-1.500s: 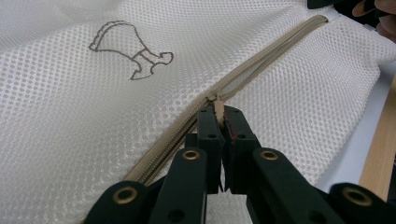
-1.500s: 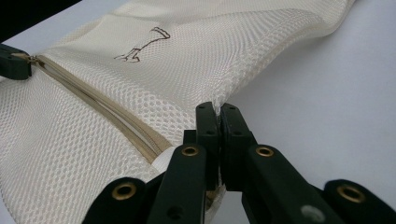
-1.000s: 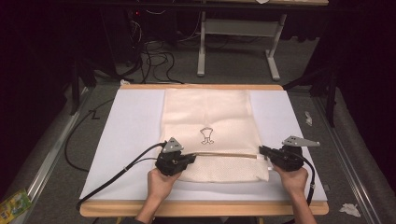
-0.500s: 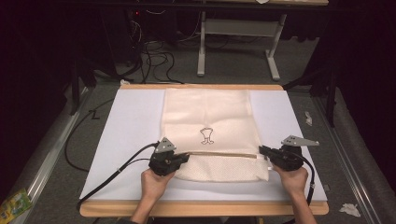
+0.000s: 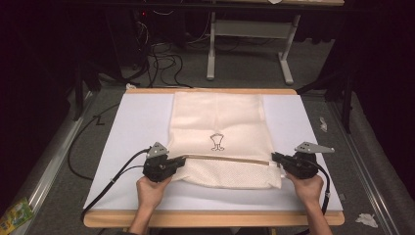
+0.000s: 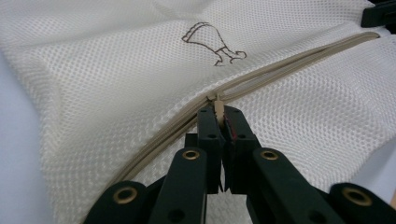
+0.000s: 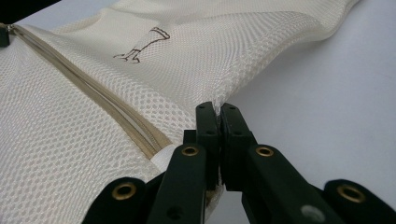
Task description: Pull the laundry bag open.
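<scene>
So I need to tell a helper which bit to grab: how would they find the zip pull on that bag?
On the white table lies a cream mesh bag. A tan zip crosses it below a small brown drawing. The pull sits near the zip's left end, a small tan tab pinched in the left claw.

Table [image 5: 122, 218]: sheet [image 5: 132, 127] laid on top, edge to edge.
Mesh bag [image 5: 220, 122]: laid flat on sheet, centre; far edge at table's far edge.
Zip [image 5: 225, 158]: run across bag's near part, left to right.
Emblem [image 5: 217, 142]: on bag, just behind zip, mid-width.
L gripper [image 5: 180, 161]: at bag's near-left edge, on zip's left end; zip pull [image 6: 218, 110] pinched between jaws.
R gripper [image 5: 274, 159]: at bag's near-right edge, by zip's right end; bag edge pinched.
Floor: cables [image 5: 156, 54] behind table, left; frame [image 5: 249, 44] behind table, centre.
</scene>
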`<state>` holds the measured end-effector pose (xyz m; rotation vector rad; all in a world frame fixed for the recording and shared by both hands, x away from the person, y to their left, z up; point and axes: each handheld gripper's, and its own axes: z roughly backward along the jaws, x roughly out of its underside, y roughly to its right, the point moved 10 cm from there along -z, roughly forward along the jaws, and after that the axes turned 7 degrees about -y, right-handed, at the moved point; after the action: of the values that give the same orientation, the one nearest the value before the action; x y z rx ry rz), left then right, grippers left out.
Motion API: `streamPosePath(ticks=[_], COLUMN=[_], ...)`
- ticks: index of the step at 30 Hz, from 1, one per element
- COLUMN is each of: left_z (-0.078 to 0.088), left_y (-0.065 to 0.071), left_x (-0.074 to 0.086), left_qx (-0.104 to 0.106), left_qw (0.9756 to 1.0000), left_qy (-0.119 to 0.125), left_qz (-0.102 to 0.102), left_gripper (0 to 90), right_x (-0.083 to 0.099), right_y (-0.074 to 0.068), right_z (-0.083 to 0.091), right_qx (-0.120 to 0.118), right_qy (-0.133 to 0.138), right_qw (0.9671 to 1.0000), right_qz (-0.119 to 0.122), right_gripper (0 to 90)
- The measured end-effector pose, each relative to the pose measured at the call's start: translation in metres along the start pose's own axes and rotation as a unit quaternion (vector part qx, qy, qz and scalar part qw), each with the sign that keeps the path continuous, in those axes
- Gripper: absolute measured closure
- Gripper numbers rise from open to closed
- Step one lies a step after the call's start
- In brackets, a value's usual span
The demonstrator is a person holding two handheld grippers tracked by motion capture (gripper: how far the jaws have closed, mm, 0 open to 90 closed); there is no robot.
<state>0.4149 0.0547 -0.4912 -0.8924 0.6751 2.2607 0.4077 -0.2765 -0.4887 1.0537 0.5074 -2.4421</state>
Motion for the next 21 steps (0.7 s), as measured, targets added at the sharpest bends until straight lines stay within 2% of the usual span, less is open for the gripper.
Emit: streamPosePath(ticks=[2,4,8,12,14,18,19,21], left_z=[0.0,0.002,0.008,0.011,0.012,0.013,0.014,0.016], left_y=[0.0,-0.006,-0.013,-0.017,-0.016,-0.016,-0.017,-0.019], left_x=[0.0,-0.001,-0.003,-0.005,-0.005,-0.004,-0.004,-0.005], left_qx=[-0.001,-0.017,-0.019,-0.029,-0.026,-0.028,-0.031,-0.034], left_qw=[1.0,0.9999,0.9997,0.9994,0.9995,0.9995,0.9994,0.9993], left_qy=[0.0,-0.001,0.004,0.006,0.007,0.003,0.004,0.006], left_qz=[0.0,0.001,0.015,0.015,0.016,0.013,0.016,0.016], left_gripper=[87.1,87.2,87.1,87.2,87.1,87.1,87.1,87.2], right_x=[-0.002,-0.002,-0.001,-0.002,-0.001,0.001,0.004,0.005], right_y=[0.001,0.001,0.003,0.005,0.007,0.004,0.002,0.003], right_z=[0.0,0.0,0.001,0.002,0.002,0.005,0.005,0.006], right_qx=[0.0,0.0,0.001,0.002,0.001,0.005,0.006,0.011], right_qy=[0.007,0.007,0.006,0.011,0.01,0.009,0.005,0.003], right_qw=[1.0,0.9999,0.9999,0.9999,0.9998,0.9999,1.0,0.9999], right_qz=[-0.006,-0.012,-0.01,-0.013,-0.018,-0.011,-0.001,-0.001], right_gripper=[88.9,88.9,88.9,88.9,89.0,88.9,88.9,88.9])
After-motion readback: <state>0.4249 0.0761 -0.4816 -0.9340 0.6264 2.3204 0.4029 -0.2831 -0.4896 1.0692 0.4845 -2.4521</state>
